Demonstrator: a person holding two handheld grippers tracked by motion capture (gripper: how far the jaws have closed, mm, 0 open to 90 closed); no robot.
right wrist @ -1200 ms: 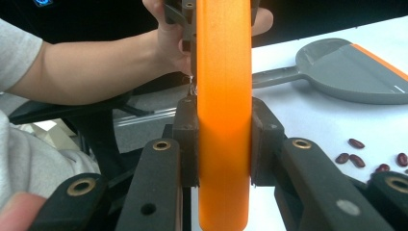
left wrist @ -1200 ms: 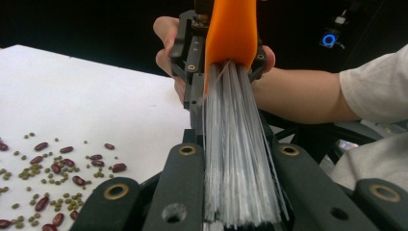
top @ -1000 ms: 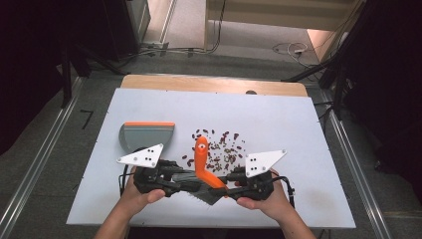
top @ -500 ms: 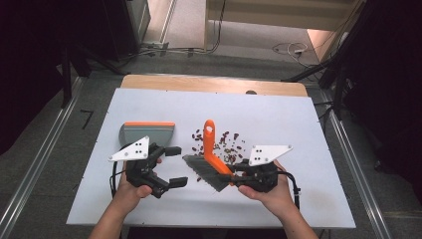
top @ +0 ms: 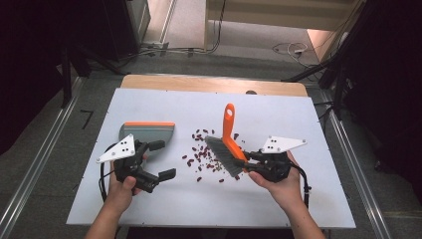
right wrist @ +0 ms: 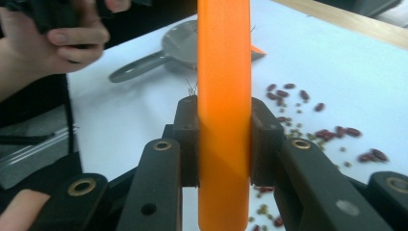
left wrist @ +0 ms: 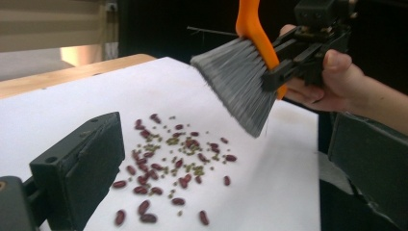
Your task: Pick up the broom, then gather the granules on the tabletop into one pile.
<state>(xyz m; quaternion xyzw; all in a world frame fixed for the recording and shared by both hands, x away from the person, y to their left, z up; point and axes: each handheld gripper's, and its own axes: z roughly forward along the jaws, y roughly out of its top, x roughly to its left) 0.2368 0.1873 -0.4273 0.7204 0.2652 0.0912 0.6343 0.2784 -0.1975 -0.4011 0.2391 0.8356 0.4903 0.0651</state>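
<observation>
Two hand-held grippers work mid-worktop: the right hand-held gripper clamps the orange brush above scattered beans, while the left hand-held gripper, jaws just opened and empty, sits beside the grey dustpan.

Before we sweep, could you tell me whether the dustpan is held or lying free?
Free: the dustpan lies on the table; the open left gripper is beside it.
</observation>
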